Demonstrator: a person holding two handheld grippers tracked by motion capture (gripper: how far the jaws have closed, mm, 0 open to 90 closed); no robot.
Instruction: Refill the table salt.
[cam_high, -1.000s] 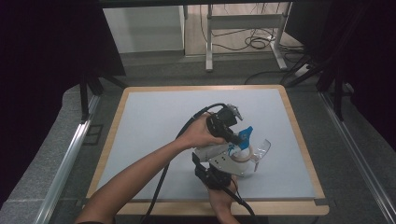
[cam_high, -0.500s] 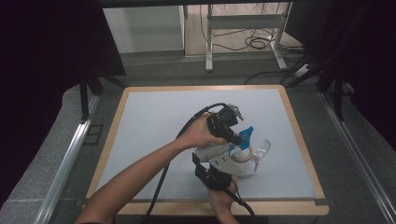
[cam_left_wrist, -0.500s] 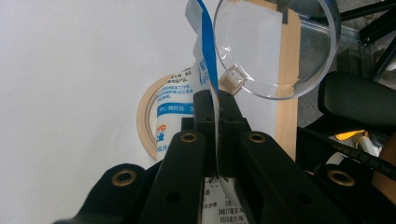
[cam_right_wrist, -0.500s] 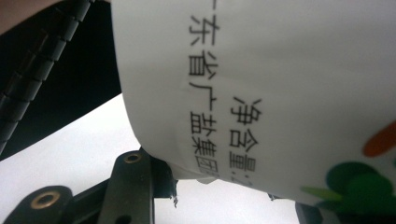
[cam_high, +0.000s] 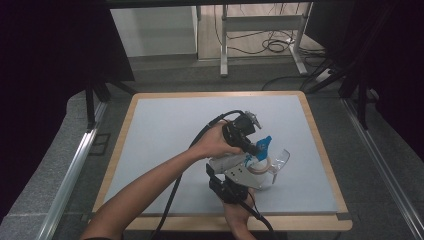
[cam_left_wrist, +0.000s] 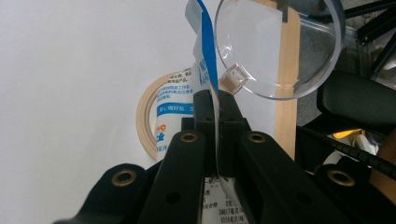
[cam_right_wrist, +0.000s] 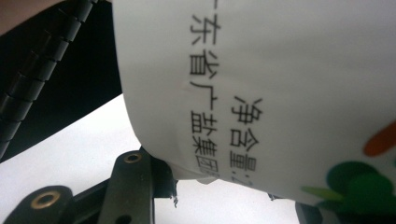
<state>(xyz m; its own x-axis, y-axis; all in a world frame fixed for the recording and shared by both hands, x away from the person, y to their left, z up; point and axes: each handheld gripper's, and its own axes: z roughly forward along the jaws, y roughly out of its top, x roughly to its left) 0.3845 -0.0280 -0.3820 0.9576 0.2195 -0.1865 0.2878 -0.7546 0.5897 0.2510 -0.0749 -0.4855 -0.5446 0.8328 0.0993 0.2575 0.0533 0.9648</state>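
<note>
**A:** What does the work surface look like?

**B:** The bench (cam_high: 165, 145) has a pale grey-white top framed by a light wooden rim. It stands on a speckled grey floor (cam_high: 45, 175), with metal rails (cam_high: 67, 177) running along both sides. Beyond the far edge there is a white panel (cam_high: 152, 30), the legs of a metal stand (cam_high: 260, 25) and a tangle of black cables (cam_high: 277, 45) on the floor. Dark curtains (cam_high: 45, 45) close in left and right.

**A:** And where is the action?

**B:** Toward the near right part of the bench. A white container (cam_high: 225, 162) with printed lettering sits there; its round paper-rimmed mouth shows in the left gripper view, and a clear plastic lid (cam_high: 281, 161) lies just beside it on the bench.

**A:** What is the left tool doing?

**B:** The left tool (cam_left_wrist: 217, 100) has its jaws pressed together on a thin blue-and-white film strip (cam_left_wrist: 204, 60) that rises from the container's mouth. In the high view that strip is the blue flap above the container.

**A:** And the right one?

**B:** The right tool (cam_high: 235, 182) comes in from the near edge, held by a hand at the bottom of the high view. In its own view the white printed wall of the container sits between the jaws, which stand partly apart and are clamped against its sides.

**A:** Is the bench otherwise marked?

**B:** I see only the shadows under the arms.
</note>
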